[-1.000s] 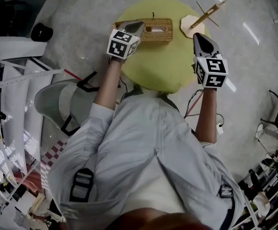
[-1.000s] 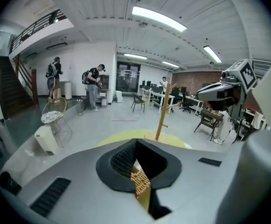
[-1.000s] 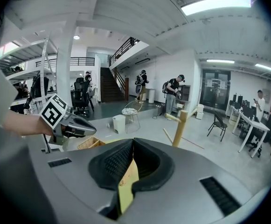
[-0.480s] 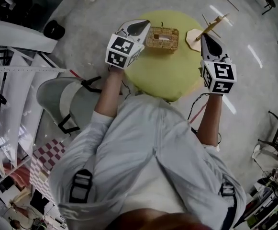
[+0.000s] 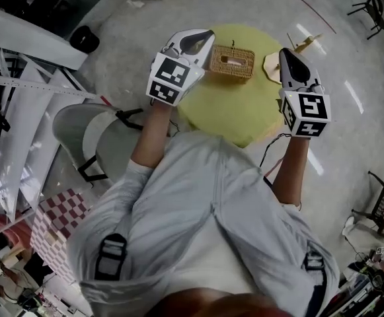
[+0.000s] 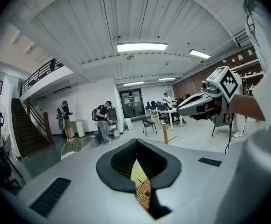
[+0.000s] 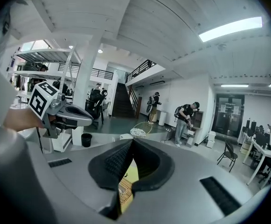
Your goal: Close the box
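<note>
While the left gripper [image 5: 203, 38] and right gripper [image 5: 286, 53] hover with jaws pressed together on nothing, the wicker box [image 5: 232, 61] sits on the yellow table [image 5: 231, 107] between them, long axis left-right, nearer the left gripper.

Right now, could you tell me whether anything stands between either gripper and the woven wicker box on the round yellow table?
Nothing visible does. The woven wicker box sits on the round yellow table; the left gripper and the right gripper hover above it, one to each side, jaws shut, with only open air between.
</note>
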### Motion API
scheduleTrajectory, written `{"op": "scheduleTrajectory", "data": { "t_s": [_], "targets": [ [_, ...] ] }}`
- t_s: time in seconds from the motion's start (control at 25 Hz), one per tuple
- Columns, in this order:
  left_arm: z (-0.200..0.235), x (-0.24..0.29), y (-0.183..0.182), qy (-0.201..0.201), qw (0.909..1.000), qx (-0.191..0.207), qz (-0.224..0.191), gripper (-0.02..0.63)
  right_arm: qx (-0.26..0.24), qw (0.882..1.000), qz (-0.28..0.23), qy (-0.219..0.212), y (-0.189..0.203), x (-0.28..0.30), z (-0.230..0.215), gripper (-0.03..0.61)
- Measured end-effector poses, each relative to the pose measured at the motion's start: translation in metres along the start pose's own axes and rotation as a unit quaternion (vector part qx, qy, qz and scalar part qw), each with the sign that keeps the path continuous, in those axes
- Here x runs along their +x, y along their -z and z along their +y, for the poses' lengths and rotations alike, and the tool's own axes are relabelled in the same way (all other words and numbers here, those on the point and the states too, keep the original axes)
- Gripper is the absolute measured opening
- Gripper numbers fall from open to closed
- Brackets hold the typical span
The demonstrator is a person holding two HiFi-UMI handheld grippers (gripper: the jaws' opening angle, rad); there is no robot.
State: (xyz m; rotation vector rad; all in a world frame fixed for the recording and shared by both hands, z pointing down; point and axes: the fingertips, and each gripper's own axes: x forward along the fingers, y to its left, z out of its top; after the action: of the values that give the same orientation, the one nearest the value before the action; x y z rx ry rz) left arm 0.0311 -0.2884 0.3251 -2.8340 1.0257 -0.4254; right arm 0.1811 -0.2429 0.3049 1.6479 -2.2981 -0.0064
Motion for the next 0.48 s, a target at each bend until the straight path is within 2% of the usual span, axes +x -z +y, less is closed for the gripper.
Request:
{"op": "scheduleTrajectory", "data": {
  "t_s": [0.2,0.48],
  "targets": [
    [-0.002,-0.006,-0.011,0.003,0.9999,0.013,-0.009,0.029,0.001,1.0,-0.006,-0.017,-0.006,0.005,0.01,0.023],
    [0.001,-0.007,-0.007,0.002,0.9999,0.005,-0.01,0.029,-0.011,1.0,-0.001,-0.019,-0.008,0.011,0.016,0.023]
  ]
}}
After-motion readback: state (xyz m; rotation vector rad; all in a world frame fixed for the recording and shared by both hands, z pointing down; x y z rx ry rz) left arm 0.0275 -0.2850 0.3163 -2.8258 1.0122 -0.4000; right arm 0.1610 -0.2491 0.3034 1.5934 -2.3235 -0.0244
